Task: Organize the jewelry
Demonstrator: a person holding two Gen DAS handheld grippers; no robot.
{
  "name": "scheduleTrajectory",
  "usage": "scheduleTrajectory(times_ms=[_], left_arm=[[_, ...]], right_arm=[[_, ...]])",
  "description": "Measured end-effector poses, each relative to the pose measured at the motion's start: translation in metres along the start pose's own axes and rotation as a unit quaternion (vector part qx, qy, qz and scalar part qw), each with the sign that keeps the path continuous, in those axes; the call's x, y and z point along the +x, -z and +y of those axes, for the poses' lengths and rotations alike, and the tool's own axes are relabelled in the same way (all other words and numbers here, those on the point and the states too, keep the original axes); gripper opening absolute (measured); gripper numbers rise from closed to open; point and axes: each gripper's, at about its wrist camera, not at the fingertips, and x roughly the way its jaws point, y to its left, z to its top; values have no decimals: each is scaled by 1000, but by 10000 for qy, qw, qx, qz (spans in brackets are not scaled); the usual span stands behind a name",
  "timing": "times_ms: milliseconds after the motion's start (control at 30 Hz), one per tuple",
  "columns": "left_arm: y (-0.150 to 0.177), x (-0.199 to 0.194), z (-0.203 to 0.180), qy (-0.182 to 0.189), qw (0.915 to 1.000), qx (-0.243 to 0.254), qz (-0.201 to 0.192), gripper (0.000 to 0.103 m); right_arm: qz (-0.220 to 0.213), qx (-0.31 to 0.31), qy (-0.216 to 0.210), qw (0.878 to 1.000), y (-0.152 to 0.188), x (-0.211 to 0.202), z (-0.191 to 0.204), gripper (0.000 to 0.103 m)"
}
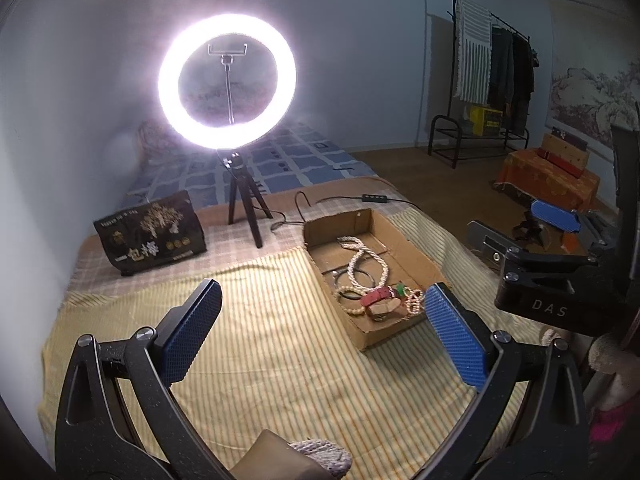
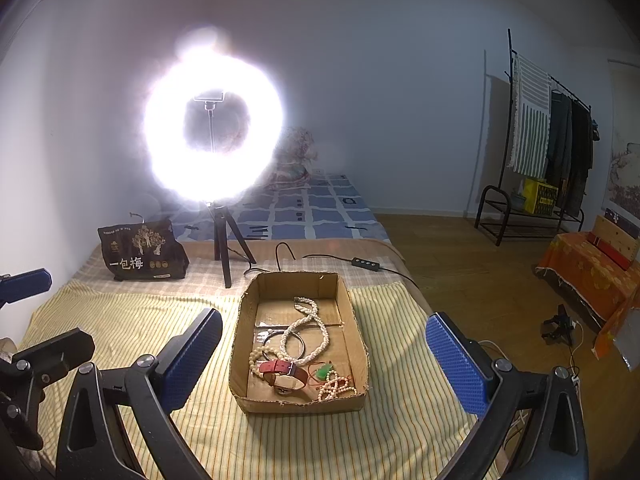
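Observation:
A shallow cardboard box (image 2: 240, 344) lies on the yellow striped cloth; it also shows in the left wrist view (image 1: 404, 240). Inside lie a long white bead necklace (image 2: 316, 320), a red-strap watch (image 2: 282, 372), a small green pendant (image 2: 325, 371), beaded bracelets (image 2: 336, 388) and a dark bangle (image 2: 296, 340). My right gripper (image 2: 324, 356) is open and empty, hovering just before the box. My left gripper (image 1: 324, 324) is open and empty, left of the box. The right gripper also shows at the right edge of the left wrist view (image 1: 556, 216).
A lit ring light on a black tripod (image 2: 224, 248) stands behind the box, its cable and controller (image 2: 365, 264) trailing right. A dark snack bag (image 2: 142, 252) sits at the back left. The bed edge drops to wooden floor (image 2: 480, 280) on the right.

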Motion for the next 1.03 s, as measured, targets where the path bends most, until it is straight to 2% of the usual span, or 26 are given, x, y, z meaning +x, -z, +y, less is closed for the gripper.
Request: scheduleTrajectory(times_ms=[533,833,1033], left_arm=[[-2,3,10,137,9994,-270,139,103],[-3,2,11,114,9996,-251,86,103],[-5,-1,10,-26,9999,-158,-58,103]], right_arm=[[4,-19,4,10000,1,-2,-1,103],[43,-53,0,10000,2,0,1,103],[51,-55,2,10000,2,1,1,103]])
